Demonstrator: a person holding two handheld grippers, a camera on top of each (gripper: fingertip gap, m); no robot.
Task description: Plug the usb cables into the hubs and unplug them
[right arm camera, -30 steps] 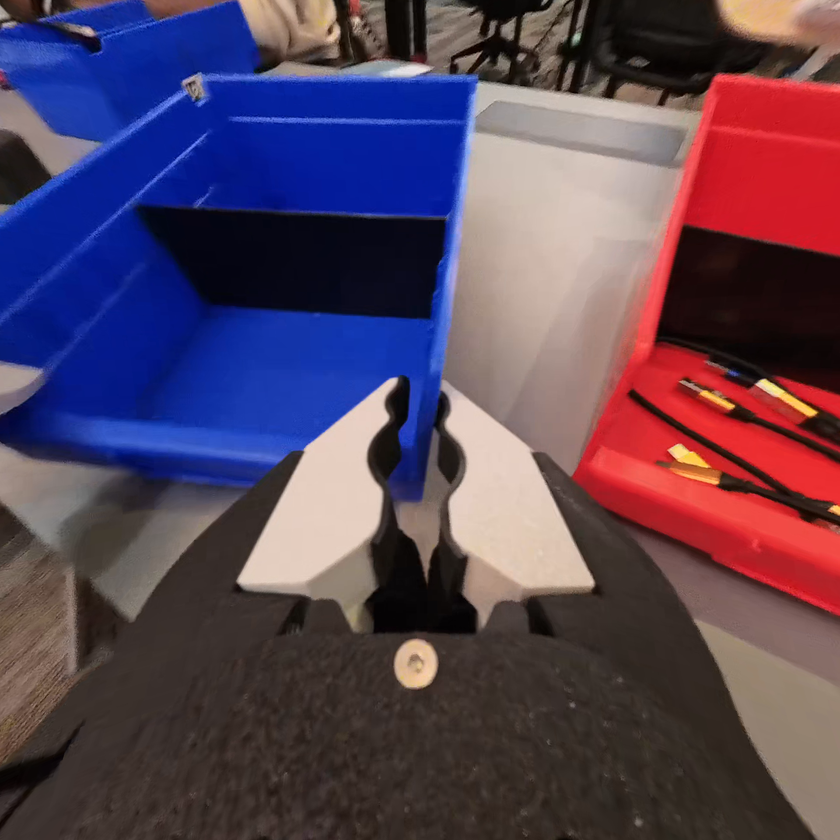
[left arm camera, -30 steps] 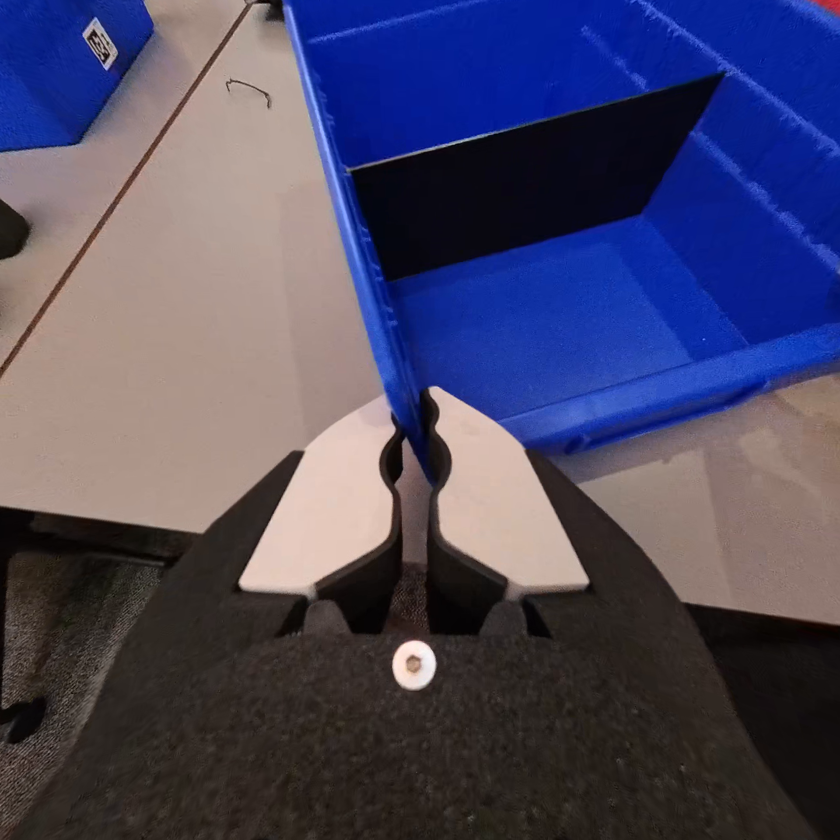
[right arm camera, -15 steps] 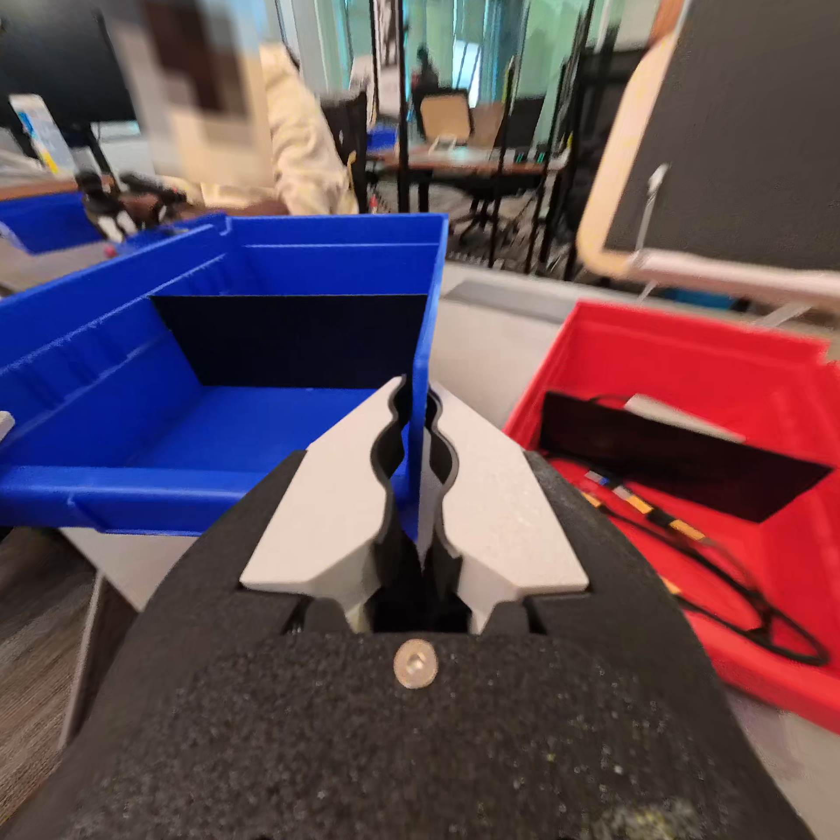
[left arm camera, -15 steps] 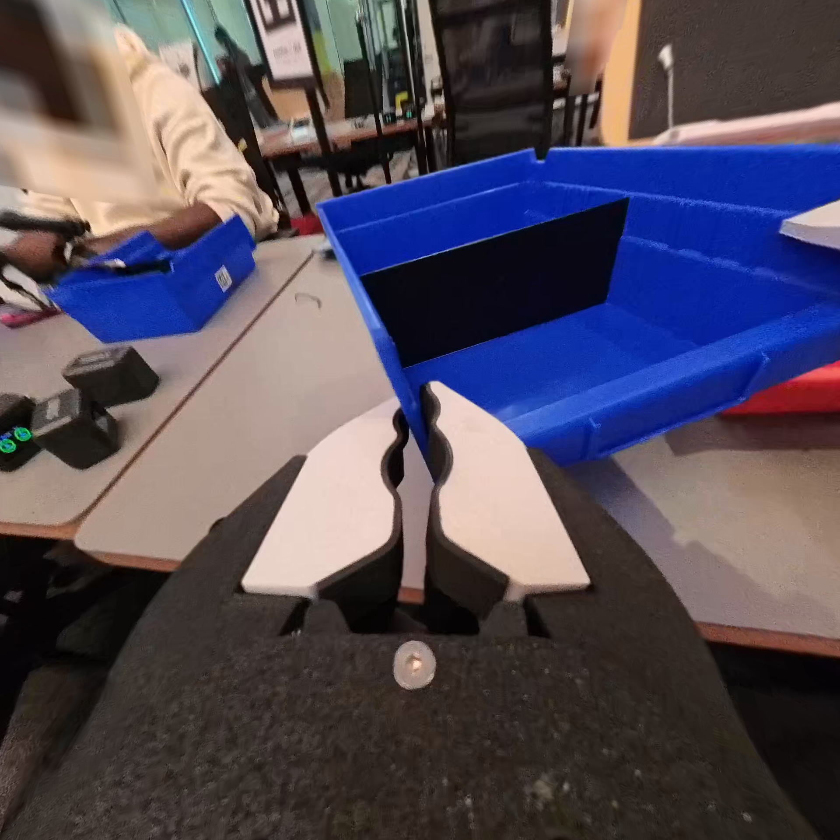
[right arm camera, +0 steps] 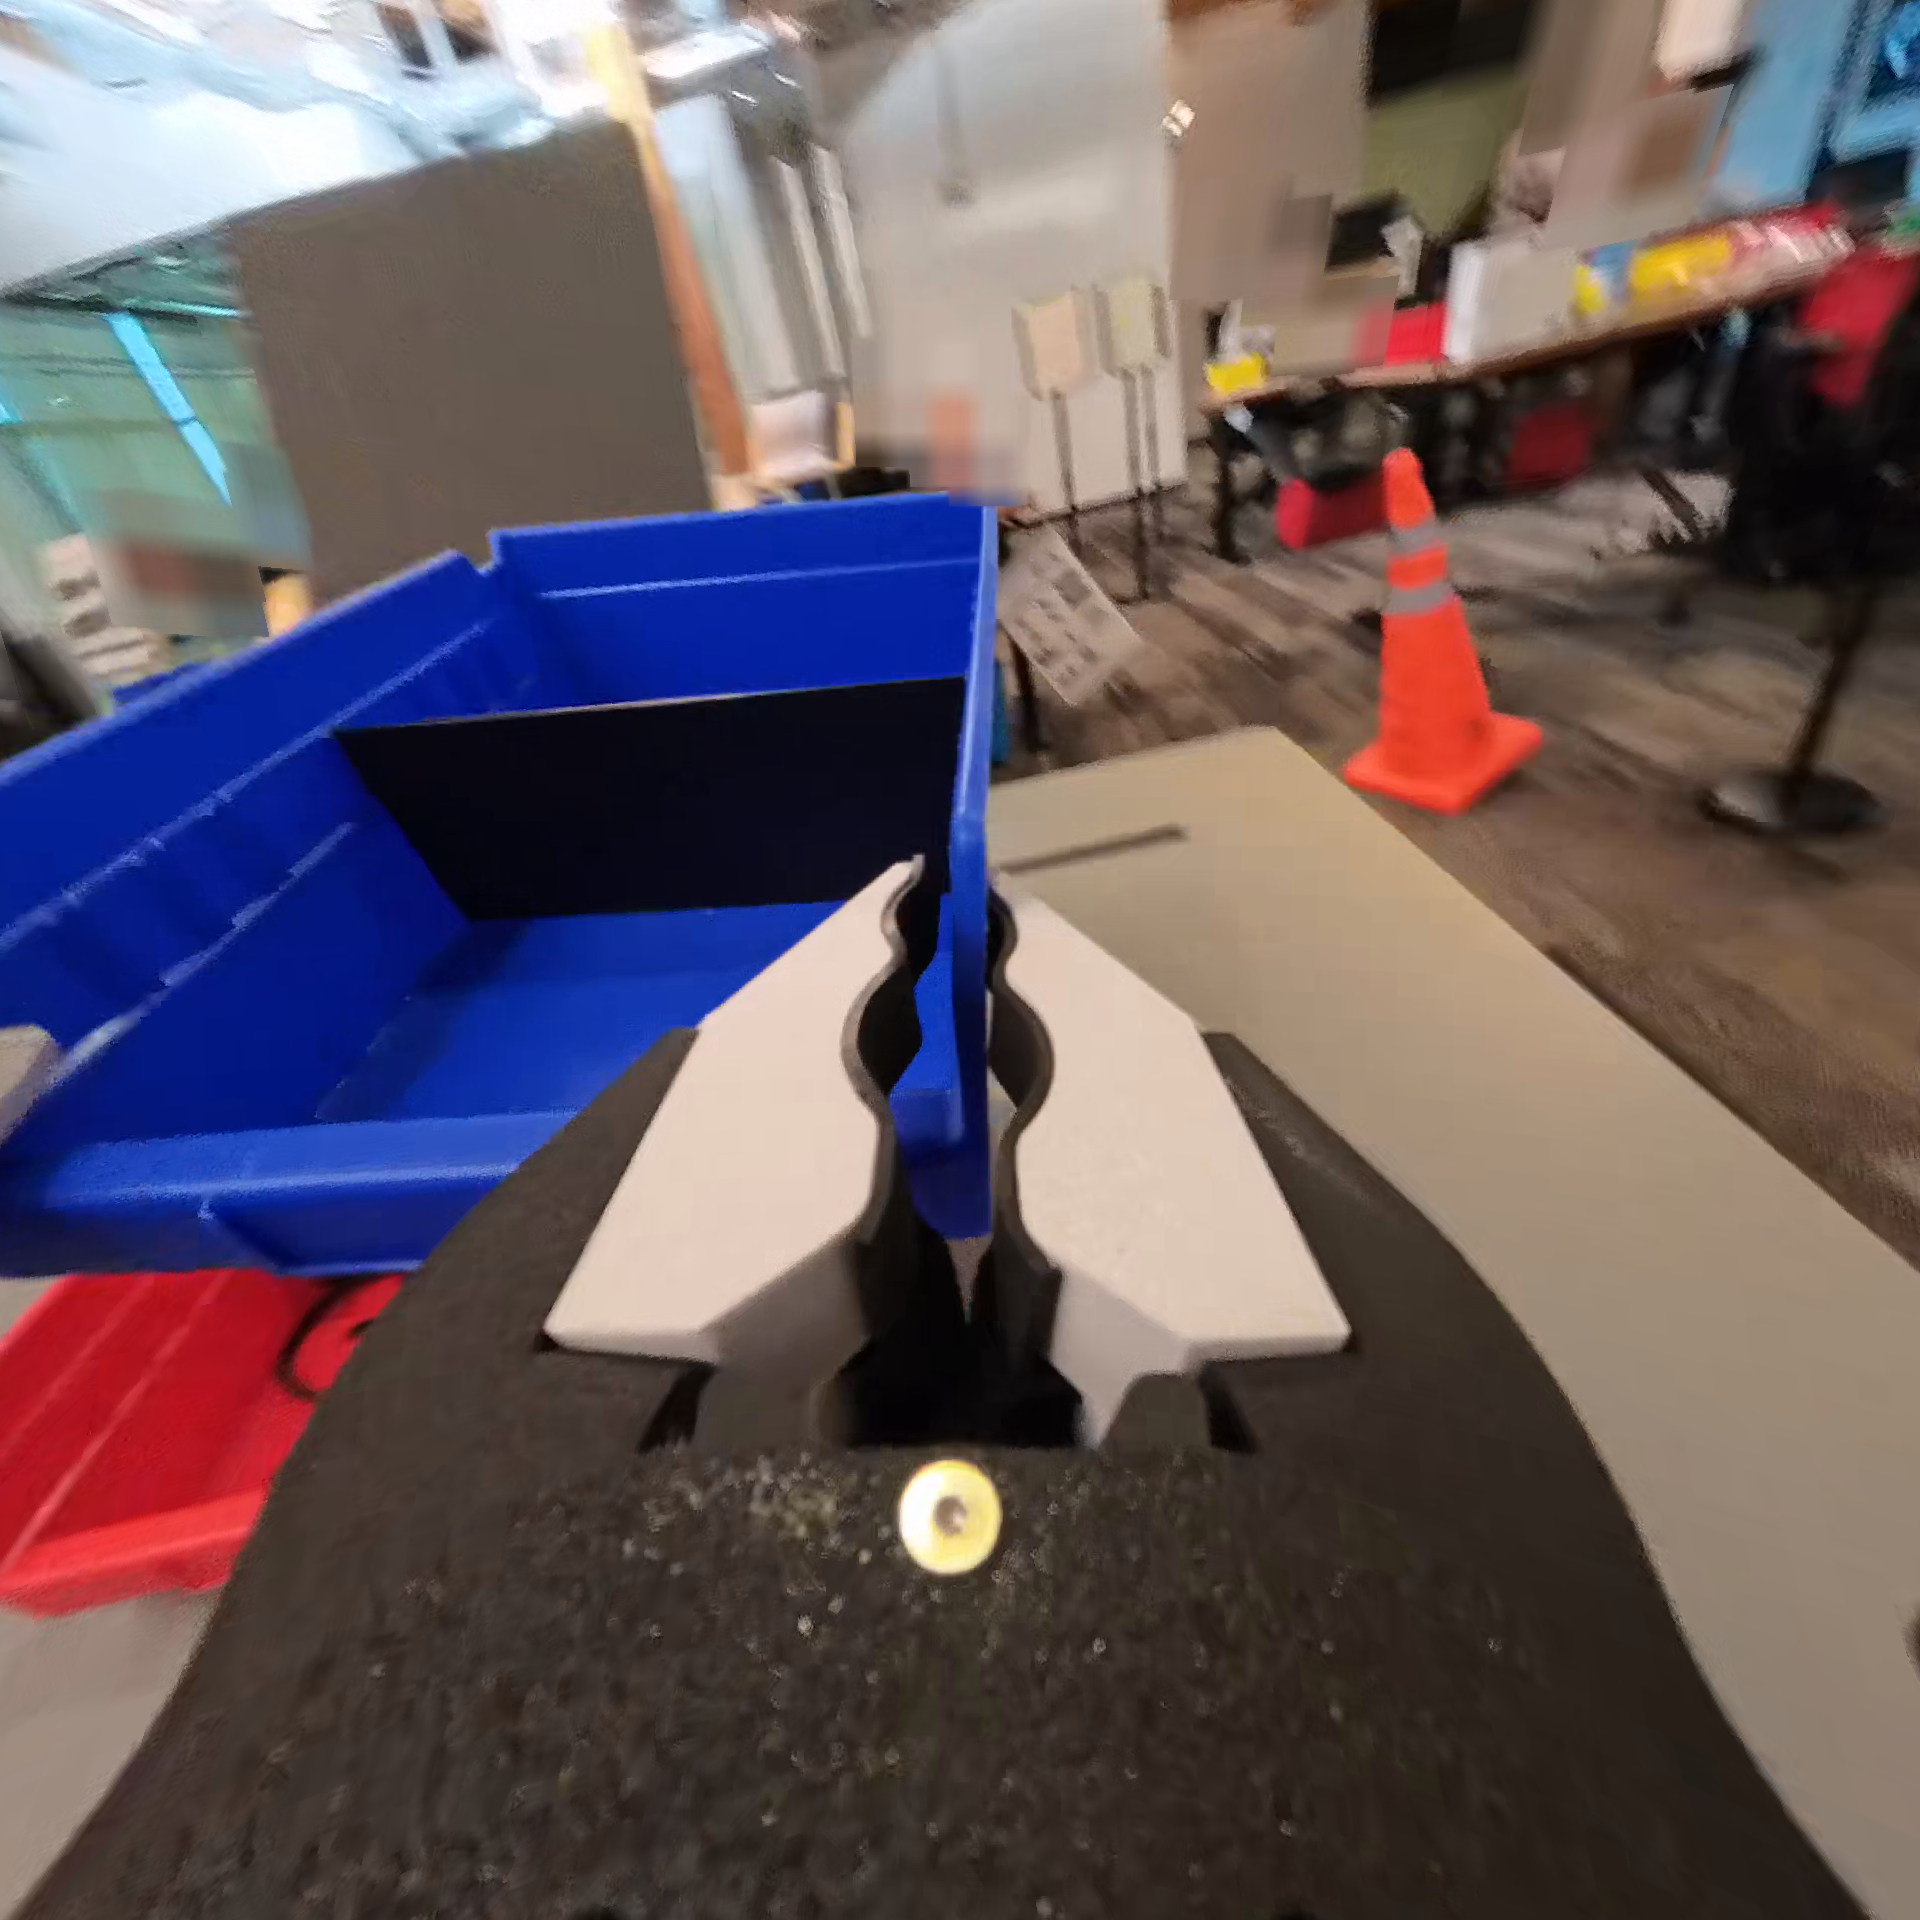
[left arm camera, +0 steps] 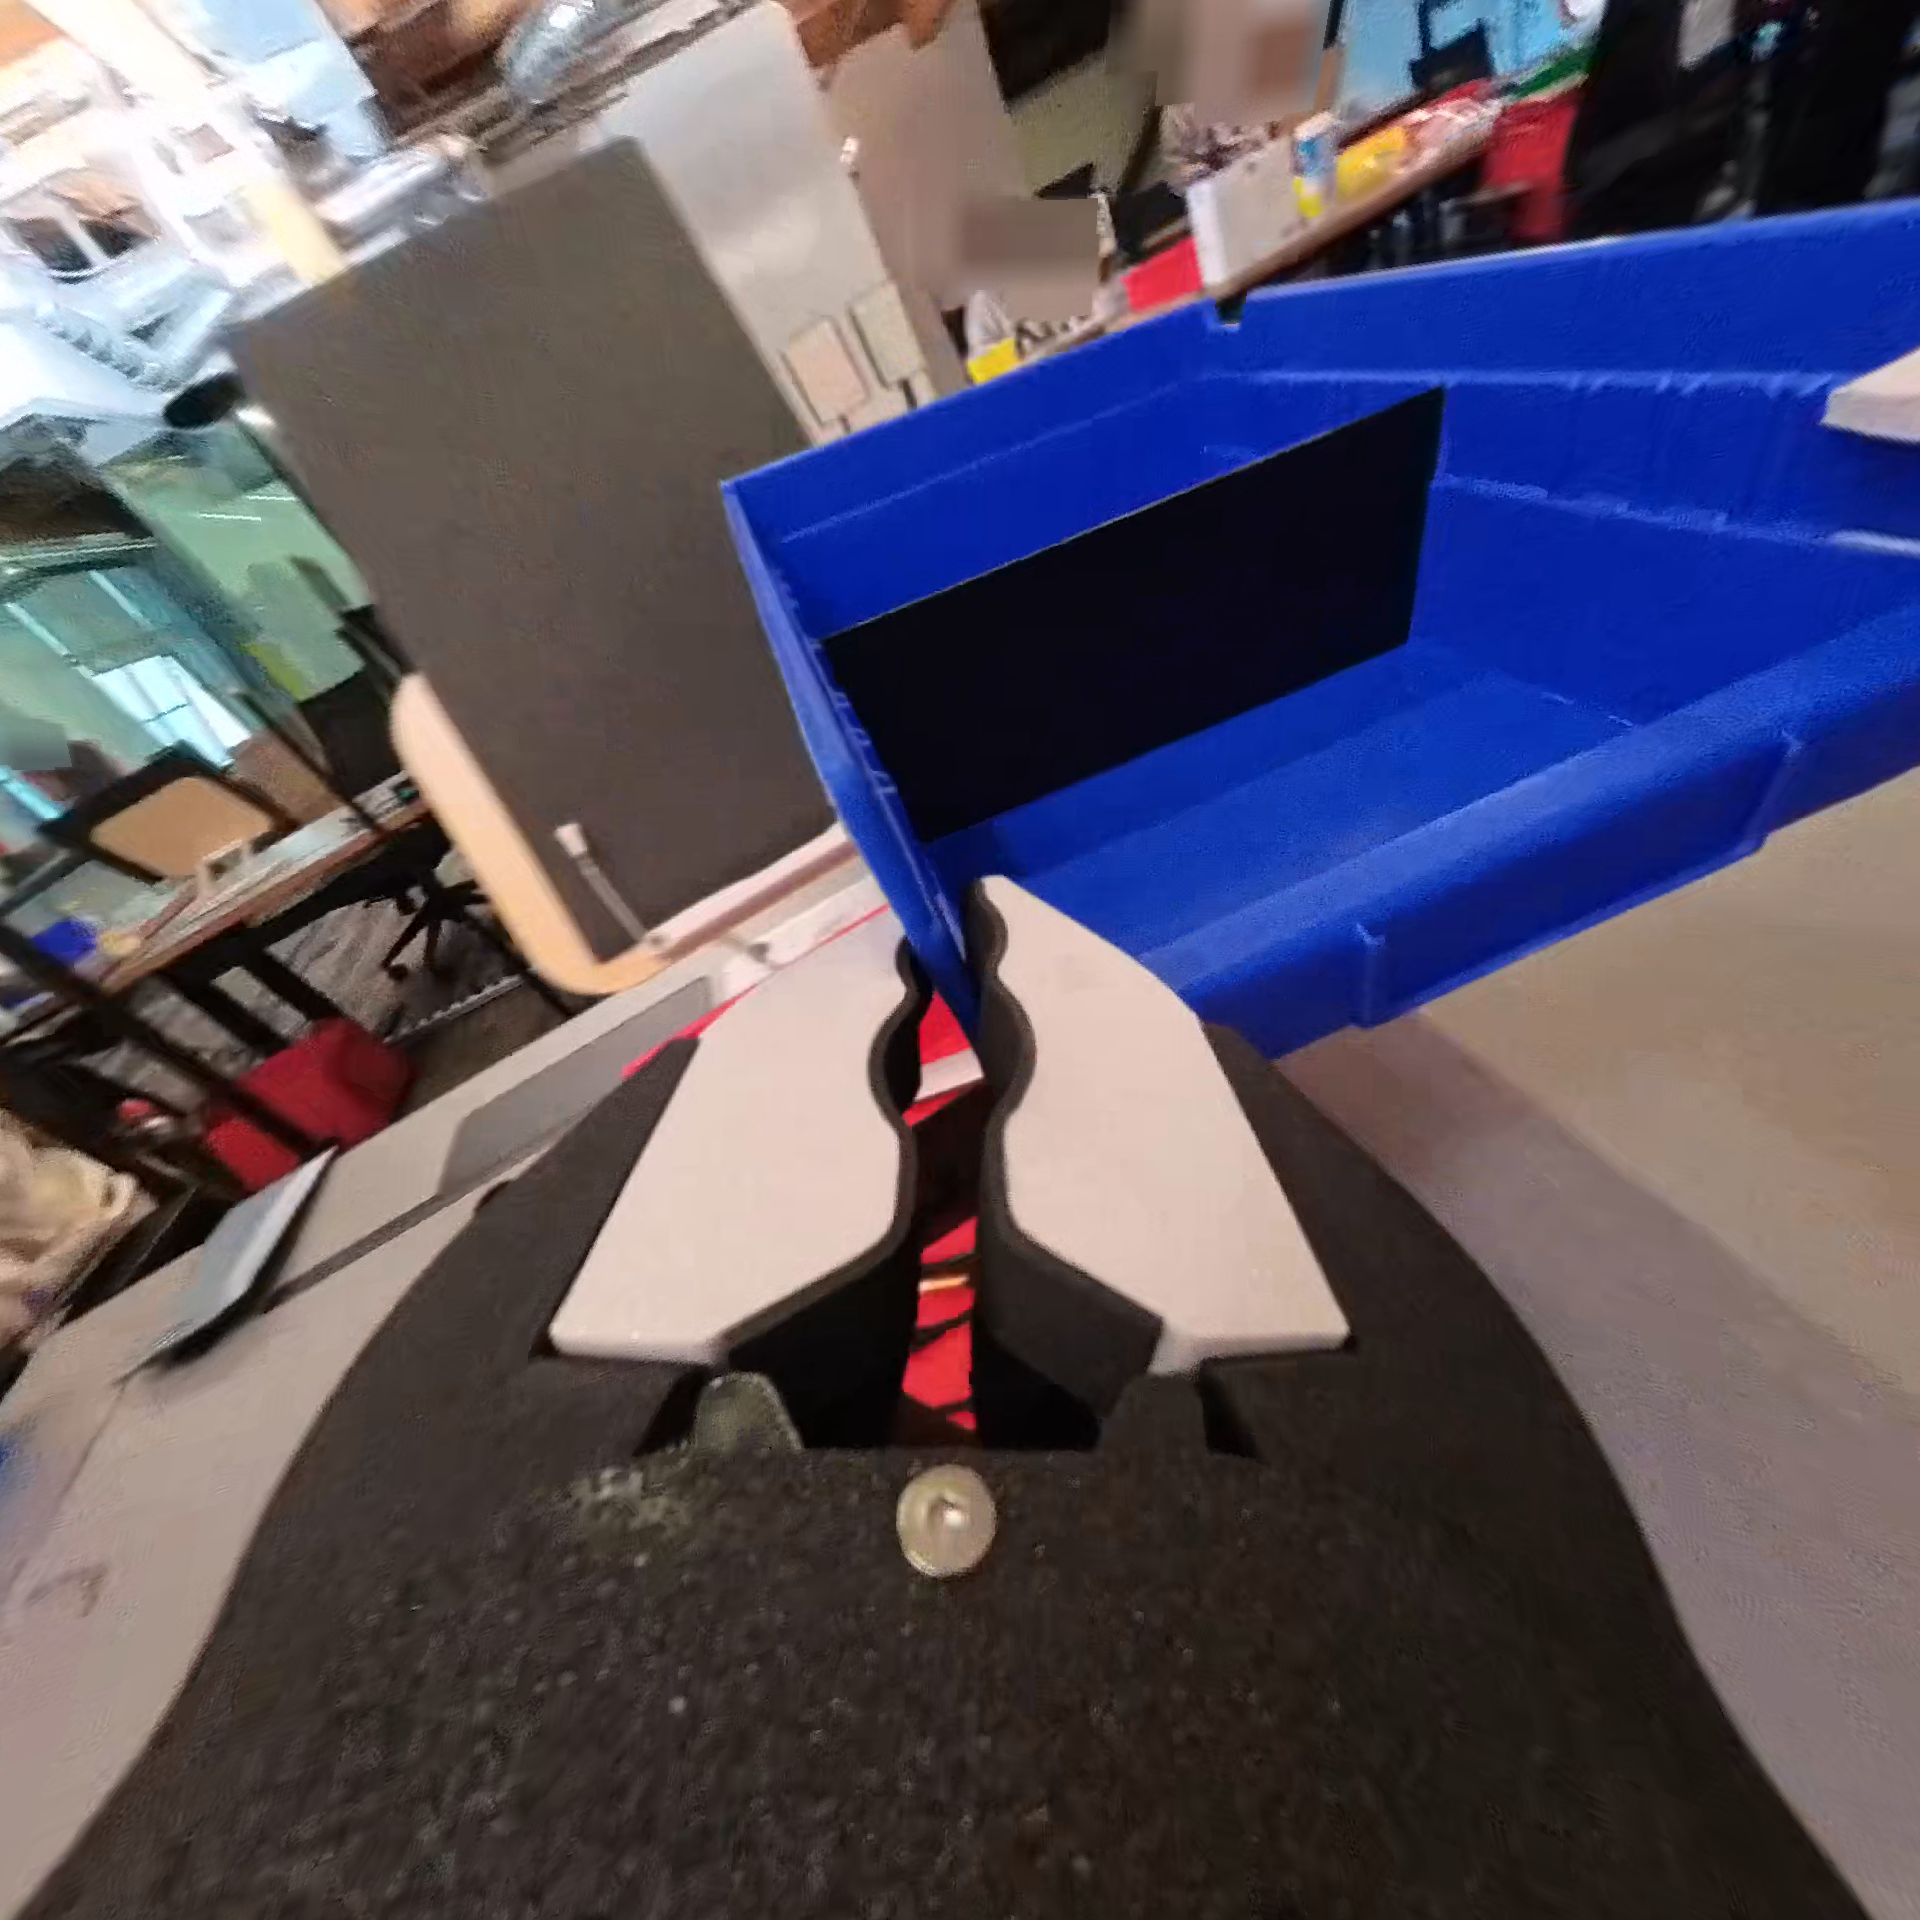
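1. Left gripper (left arm camera: 951,956) is clamped on the near left wall of the deep blue plastic bin (left arm camera: 1455,831).
2. Right gripper (right arm camera: 956,894) is clamped on its right wall.
3. The bin hangs tilted, clear of the grey tabletop (right arm camera: 1403,1039), above a red plastic bin (right arm camera: 135,1423).
4. Its black divider panel (right arm camera: 665,790) stands upright; the compartment in front of it is bare.
5. Far right, an orange traffic cone (right arm camera: 1434,665).

The open-topped blue plastic bin (left arm camera: 1351,831) hangs tilted above the grey surface (left arm camera: 1662,1143), held by its two side walls. The left gripper (left arm camera: 951,935) is clamped on the rim of its left wall, the right gripper (right arm camera: 951,883) on the rim of its right wall. A black divider panel (right arm camera: 665,790) stands across the bin's inside, ahead of both grippers. Below the bin, left of the right gripper, lies a red plastic bin (right arm camera: 135,1423) with a black cable in it.
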